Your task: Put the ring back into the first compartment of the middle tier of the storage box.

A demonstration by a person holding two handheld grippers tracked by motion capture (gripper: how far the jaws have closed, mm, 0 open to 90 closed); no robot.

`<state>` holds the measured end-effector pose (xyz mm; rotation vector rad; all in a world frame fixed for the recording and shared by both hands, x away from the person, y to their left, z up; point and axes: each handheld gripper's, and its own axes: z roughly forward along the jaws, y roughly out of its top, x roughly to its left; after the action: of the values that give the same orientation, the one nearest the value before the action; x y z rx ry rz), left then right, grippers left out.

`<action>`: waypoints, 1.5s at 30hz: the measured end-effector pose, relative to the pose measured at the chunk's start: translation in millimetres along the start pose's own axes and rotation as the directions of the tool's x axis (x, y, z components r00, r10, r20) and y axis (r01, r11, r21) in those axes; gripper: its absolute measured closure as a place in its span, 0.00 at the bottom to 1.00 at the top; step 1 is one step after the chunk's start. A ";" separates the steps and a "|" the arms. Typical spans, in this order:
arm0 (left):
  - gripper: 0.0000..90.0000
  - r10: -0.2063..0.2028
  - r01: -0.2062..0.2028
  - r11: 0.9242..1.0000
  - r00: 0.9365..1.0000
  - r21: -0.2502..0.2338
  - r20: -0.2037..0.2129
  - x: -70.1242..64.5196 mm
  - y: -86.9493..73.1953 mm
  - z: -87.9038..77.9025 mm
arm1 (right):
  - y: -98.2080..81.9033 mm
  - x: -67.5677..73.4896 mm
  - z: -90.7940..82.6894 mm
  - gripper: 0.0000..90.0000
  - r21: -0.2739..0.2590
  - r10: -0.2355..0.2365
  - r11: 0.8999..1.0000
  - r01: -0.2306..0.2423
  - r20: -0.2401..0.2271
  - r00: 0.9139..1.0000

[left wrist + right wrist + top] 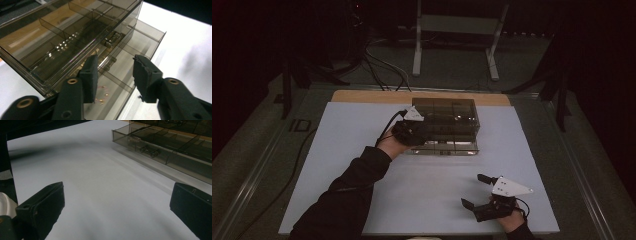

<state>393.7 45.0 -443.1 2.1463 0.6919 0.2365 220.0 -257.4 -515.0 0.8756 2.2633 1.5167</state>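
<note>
Organizer box (447, 122) sits at far middle of white mat (342, 150), bottom drawer (120, 75) pulled out toward us. Left gripper (414, 131) hovers over drawer, jaws partly open, empty. We park right gripper (480, 192) wide open nearby, probably on standby.

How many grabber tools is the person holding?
2. The left gripper is at the smoky clear drawer box, jaws apart over its pulled-out drawer. The right gripper rests near the table's front edge, jaws wide open.
</note>
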 end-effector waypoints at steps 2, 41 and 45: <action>0.56 -0.002 0.002 1.000 1.000 -0.005 -0.009 -1.5 0.3 -1.9 | 0.1 0.0 -0.2 0.00 0.000 0.000 1.000 0.000 0.000 1.000; 0.01 -0.017 0.015 1.000 0.994 0.017 0.112 -1.1 -8.3 -32.0 | 0.7 0.2 -1.3 0.00 -0.003 -0.001 1.000 0.001 0.008 1.000; 0.01 -0.014 0.013 1.000 0.991 0.007 0.131 0.2 -9.7 -36.0 | 0.0 -0.1 0.0 0.00 0.006 0.001 1.000 -0.001 0.008 1.000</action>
<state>375.7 74.1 -428.2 2.1409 0.6317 0.0857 220.0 -257.5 -515.1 0.8825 2.2635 1.5050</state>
